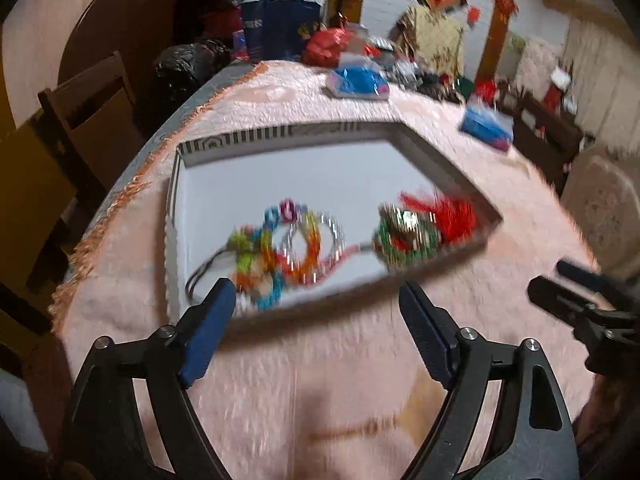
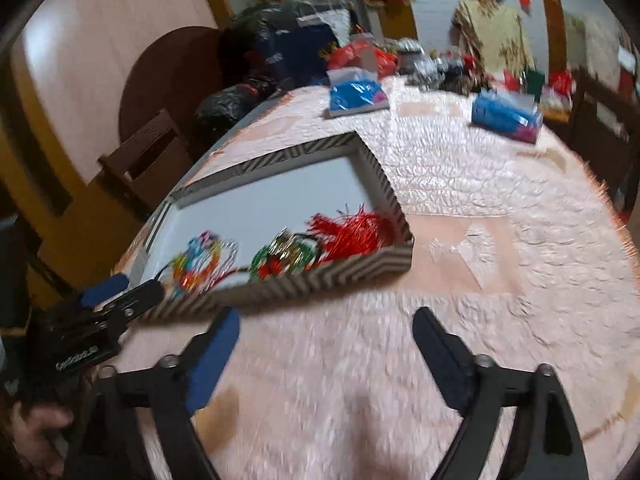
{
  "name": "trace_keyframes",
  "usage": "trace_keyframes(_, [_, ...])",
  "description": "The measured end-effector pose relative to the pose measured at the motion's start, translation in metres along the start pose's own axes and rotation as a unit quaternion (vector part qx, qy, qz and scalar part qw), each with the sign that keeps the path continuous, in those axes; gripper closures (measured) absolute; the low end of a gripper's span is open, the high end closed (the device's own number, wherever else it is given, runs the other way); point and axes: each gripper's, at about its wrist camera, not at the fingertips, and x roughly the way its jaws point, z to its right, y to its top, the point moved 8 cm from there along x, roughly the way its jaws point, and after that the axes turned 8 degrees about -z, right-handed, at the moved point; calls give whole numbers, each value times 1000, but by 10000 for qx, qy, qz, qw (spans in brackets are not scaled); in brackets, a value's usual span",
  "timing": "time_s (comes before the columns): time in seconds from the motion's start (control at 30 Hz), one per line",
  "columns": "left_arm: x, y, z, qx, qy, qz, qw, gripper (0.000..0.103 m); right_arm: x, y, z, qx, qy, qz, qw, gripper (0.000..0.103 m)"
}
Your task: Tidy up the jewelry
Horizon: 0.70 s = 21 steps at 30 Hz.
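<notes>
**Jewelry in the Box: Approach and Grip Notes**

Both tongs stand with jaws spread wide and nothing between them. The left gripper (image 1: 316,300) hovers at the near wall of the striped box (image 2: 320,280); the right gripper (image 2: 326,330) hangs over the pink cloth (image 2: 480,280), just outside that wall. All jewelry in view lies inside the box: a tangle of coloured bracelets (image 1: 288,248) toward the left, a green-and-red piece (image 1: 404,240) with a red tassel (image 1: 452,212) at the right corner. This fits either a finished gathering or a sorting still to come. If any piece is lifted, pinch one loop only, clear of the tangle; the images are blurred, so individual strands cannot be separated.
</notes>
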Motion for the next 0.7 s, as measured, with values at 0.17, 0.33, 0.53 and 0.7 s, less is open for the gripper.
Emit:
trace_keyframes(0.17, [-29,-26,10,324,497,305,9978,9,-21,-31,-5,-261,-418,220,9985,14])
trace_keyframes(0.33, [-58,-40,14,188,502,546,9971,9,-35,-41,-15,-364,-556,485,9966,14])
trace_keyframes(0.53, [-69,-40,11,-23,306,169,9994,9,-40,-37,-24,-299,-583,299,9974,14])
trace_keyframes(0.7, [-77,-34,2,-244,533,-36,9983,9,-51,-25,-27,-399,-840,70,9956,14])
